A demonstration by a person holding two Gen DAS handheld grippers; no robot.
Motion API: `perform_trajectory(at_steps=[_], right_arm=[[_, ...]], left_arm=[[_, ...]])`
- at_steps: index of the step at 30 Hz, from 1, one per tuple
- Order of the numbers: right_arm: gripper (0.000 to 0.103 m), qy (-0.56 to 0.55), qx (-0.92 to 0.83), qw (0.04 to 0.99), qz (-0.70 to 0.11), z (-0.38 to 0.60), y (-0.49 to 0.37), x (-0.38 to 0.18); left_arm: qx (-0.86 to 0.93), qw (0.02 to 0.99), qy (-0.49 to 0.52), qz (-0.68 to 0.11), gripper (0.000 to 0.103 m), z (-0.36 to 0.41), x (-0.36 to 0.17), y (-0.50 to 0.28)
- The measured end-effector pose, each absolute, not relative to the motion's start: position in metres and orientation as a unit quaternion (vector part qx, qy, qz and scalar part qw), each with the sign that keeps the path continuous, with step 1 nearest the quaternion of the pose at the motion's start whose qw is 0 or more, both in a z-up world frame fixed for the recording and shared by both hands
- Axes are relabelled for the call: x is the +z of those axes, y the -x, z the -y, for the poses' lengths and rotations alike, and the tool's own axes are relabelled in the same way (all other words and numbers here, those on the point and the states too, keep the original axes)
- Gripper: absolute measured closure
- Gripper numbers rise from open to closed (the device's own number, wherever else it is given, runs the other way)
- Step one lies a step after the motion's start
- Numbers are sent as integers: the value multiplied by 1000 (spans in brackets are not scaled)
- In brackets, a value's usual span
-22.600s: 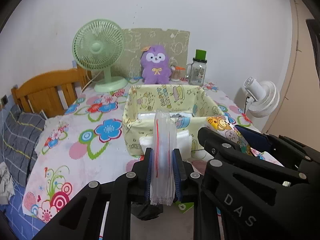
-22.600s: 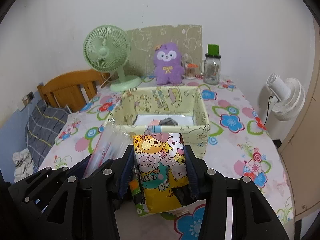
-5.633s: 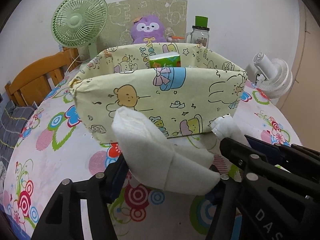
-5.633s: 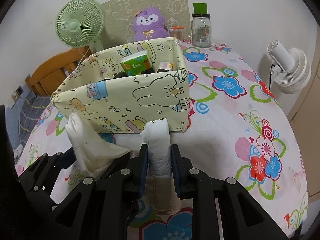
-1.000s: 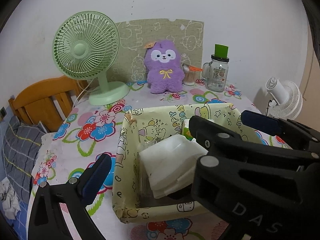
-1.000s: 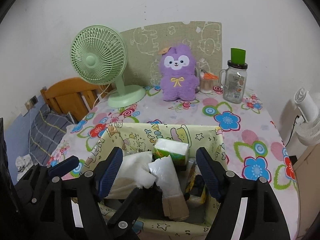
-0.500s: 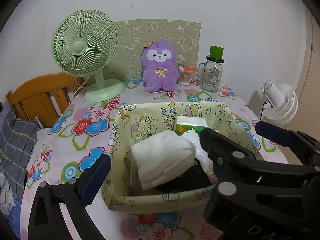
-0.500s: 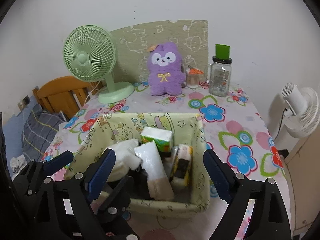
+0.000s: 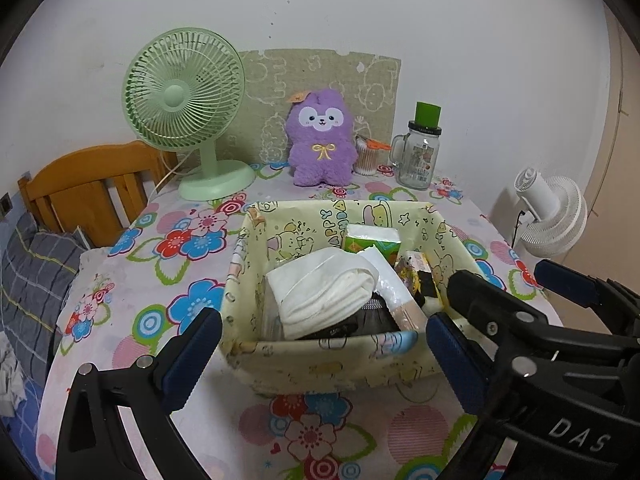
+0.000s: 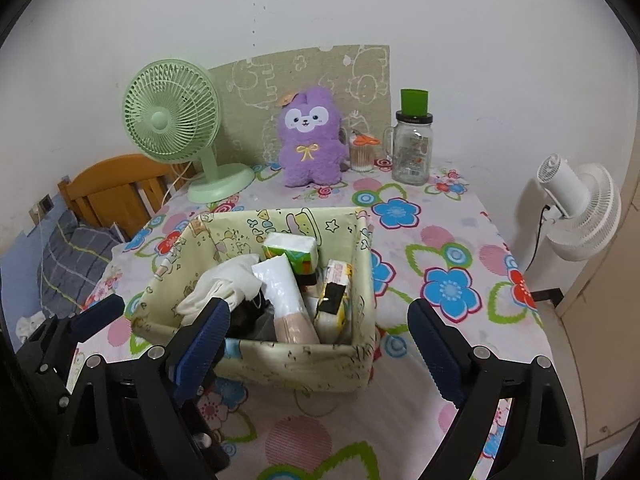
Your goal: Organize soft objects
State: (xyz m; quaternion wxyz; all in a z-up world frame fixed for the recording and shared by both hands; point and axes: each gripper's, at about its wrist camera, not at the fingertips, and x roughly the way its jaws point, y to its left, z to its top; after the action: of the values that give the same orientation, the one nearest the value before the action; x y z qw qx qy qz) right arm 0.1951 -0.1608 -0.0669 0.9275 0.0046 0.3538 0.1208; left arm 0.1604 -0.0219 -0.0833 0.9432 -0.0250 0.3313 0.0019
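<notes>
Left wrist view
Left gripper (image 9: 322,340): released, the jaws stand wide apart with nothing between the pads; it hangs above the near wall of the bin.
Fabric bin (image 9: 328,364): it stands in the middle of the flowered table (image 9: 120,300), near the camera; its walls look soft and a little bent.
White folded cloth (image 9: 324,290): it lies on top at the left side of the bin, with its long axis going from near left to far right.
Handling of the cloth: it seems light, soft and easy to squeeze; a hold across the thick folded middle is probably the safest.
Tissue pack (image 9: 370,240): green and white, it stands at the far side of the bin.

Right wrist view
Right gripper (image 10: 318,338): released and empty, the pads are well apart, in front of the near wall of the bin.
White plastic pack (image 10: 286,296): it leans in the middle of the bin, its long axis goes from near right up to far left, and the beige end points to the near wall.
Handling of the pack: the film looks smooth, so it may slip; it probably gives under pressure, so a hold across its narrow width is better.
Yellow packet (image 10: 334,300): it stands upright at the right wall of the bin.
Purple plush toy (image 10: 310,138): it sits upright at the far edge of the table, between the green fan (image 10: 172,120) and the glass jar (image 10: 412,148), well apart from the bin.
</notes>
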Motion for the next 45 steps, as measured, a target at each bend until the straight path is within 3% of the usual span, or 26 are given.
perform_trajectory(at_steps=[45], right_arm=[[1, -7, 72, 965, -251, 200, -49, 21]], left_arm=[[26, 973, 25, -230, 0, 9, 3, -18]])
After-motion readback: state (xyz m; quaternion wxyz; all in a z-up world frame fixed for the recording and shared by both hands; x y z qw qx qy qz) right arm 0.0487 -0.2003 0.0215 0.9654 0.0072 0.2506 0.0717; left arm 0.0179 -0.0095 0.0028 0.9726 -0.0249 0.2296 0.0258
